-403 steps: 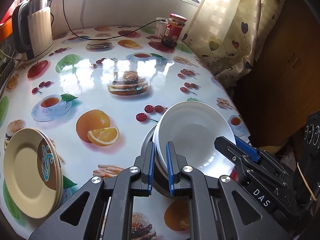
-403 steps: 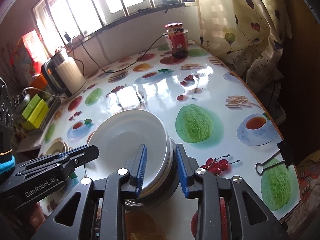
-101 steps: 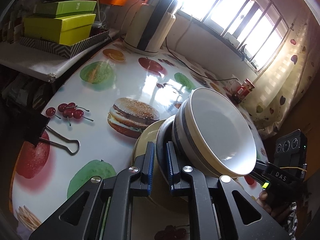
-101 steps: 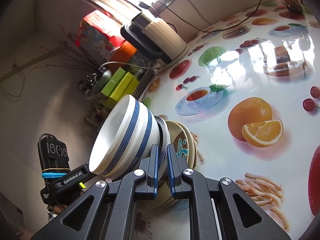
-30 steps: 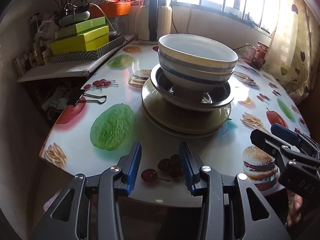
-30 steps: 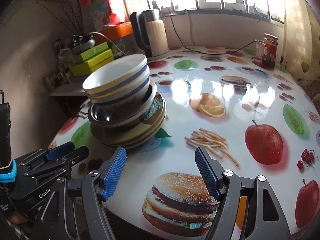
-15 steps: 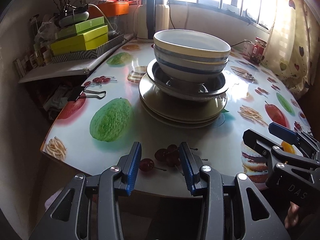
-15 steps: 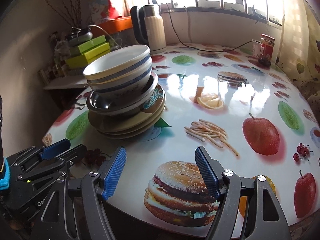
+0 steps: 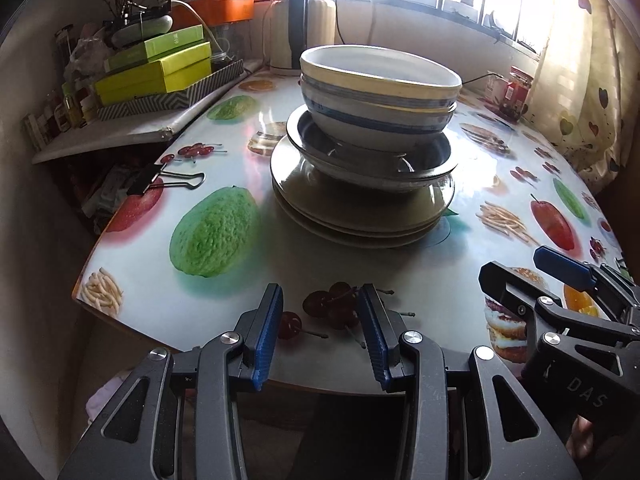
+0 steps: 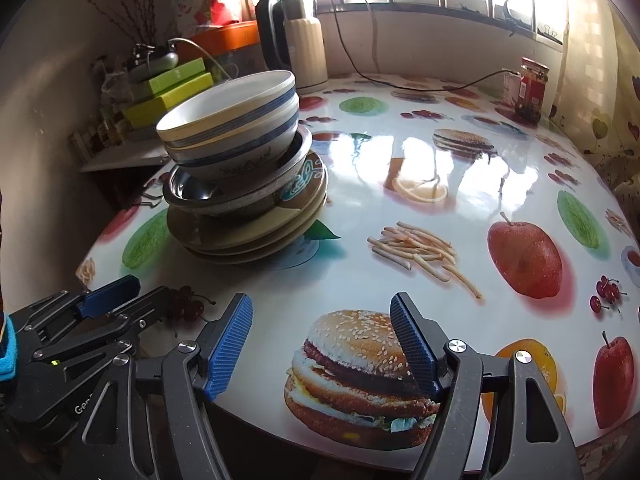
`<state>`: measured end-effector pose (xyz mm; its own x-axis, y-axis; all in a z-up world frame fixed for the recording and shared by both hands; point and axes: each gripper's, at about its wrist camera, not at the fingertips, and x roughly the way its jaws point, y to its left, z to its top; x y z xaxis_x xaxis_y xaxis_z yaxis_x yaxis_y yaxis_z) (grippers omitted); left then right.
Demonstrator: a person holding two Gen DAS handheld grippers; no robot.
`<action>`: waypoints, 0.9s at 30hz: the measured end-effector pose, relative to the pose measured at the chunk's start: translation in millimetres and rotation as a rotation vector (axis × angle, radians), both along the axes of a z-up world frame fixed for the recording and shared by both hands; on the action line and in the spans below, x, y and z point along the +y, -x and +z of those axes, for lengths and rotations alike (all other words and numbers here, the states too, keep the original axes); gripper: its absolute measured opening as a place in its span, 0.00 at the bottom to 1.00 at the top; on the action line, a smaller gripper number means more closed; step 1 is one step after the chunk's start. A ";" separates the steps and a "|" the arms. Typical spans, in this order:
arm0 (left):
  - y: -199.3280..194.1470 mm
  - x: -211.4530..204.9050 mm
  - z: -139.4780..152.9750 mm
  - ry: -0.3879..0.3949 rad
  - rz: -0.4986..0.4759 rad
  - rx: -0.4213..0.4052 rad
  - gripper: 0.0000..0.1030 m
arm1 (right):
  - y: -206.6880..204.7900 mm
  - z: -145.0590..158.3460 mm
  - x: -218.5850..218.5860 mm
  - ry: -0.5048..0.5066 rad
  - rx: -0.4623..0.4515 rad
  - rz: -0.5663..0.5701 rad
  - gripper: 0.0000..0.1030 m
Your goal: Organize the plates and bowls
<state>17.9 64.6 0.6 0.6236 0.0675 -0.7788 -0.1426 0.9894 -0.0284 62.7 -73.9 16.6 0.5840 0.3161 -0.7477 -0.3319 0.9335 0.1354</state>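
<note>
With both grippers' jaws open and empty, the tilted bowls could slide off the plates if the bench is bumped.

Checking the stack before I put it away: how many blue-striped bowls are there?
2: top bowl is nested in the lower bowl, which sits in the steel bowl on the plates. More could hide inside.

Both tilt downward over the near edge of the surface. The left hand-held gripper has its jaws parted and empty; the right hand-held gripper is spread wider, also empty.
</note>
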 end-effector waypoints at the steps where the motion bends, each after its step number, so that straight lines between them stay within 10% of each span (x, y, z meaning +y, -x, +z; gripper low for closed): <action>1: 0.0 -0.2 0.2 0.000 0.000 -0.001 0.39 | 0.0 0.1 0.0 -0.001 0.001 0.000 0.70; 27: 3.1 -0.2 2.9 -0.006 0.002 -0.013 0.39 | 2.9 1.0 1.0 -0.001 -0.006 0.005 0.70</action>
